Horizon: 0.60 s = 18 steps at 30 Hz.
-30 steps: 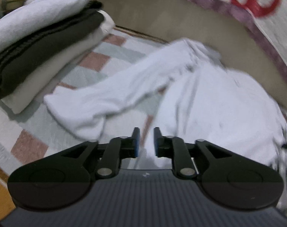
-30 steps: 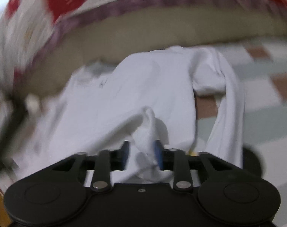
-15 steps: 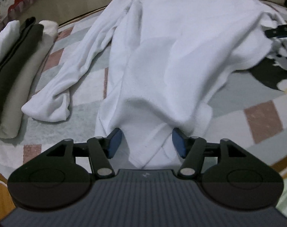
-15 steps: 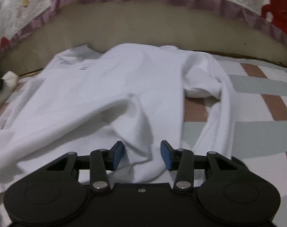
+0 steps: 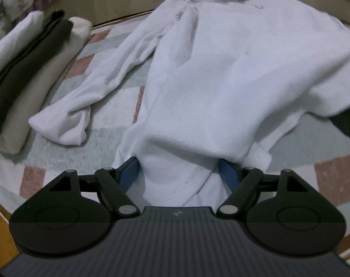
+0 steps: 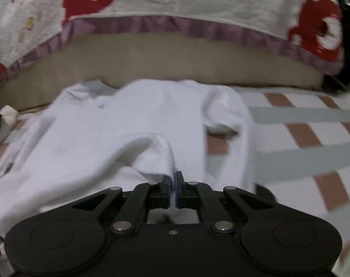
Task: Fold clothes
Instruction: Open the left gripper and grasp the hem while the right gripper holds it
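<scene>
Near you on the checked pink-and-grey mat [image 5: 110, 136], the white long-sleeved fleece top [image 5: 221, 73] lies spread. Your left tongs [image 5: 178, 169] gape around its hem; your right tongs [image 6: 173, 185] pinch a raised hem fold, likely for lifting it over. Folded white, black and beige clothes [image 5: 24, 69] wait far left. No readable writing.

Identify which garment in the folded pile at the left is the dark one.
The black garment is the middle layer, sandwiched between the white garment on top and the beige garment underneath.
</scene>
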Tool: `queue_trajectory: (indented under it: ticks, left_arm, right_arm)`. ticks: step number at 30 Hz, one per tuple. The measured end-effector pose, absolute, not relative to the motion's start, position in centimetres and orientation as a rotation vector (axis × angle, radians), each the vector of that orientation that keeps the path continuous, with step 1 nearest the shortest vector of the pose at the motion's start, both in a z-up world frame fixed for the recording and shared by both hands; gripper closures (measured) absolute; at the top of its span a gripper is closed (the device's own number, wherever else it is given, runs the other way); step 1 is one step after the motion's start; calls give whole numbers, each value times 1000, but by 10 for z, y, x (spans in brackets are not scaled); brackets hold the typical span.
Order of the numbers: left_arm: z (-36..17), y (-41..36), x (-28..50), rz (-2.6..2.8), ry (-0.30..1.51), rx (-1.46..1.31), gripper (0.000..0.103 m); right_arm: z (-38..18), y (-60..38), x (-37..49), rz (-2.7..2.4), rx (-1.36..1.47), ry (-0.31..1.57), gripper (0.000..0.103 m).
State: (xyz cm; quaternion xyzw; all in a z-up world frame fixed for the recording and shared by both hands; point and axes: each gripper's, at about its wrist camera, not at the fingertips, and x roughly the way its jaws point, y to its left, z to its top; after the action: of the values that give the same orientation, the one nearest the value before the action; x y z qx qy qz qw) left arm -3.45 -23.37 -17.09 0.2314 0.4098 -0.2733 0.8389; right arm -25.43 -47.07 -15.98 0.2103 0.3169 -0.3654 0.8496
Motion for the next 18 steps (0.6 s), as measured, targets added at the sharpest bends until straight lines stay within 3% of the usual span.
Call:
queue_trajectory:
  ticks: [7,18]
  left_arm:
    - [-166,-233,-49,-548,811,535,27]
    - [-157,-241,-77,-636,780,505,26]
  right_arm:
    - [-153,-463,-272,-773,513,684,101]
    - [-86,-410,-324,-688,308,515,101]
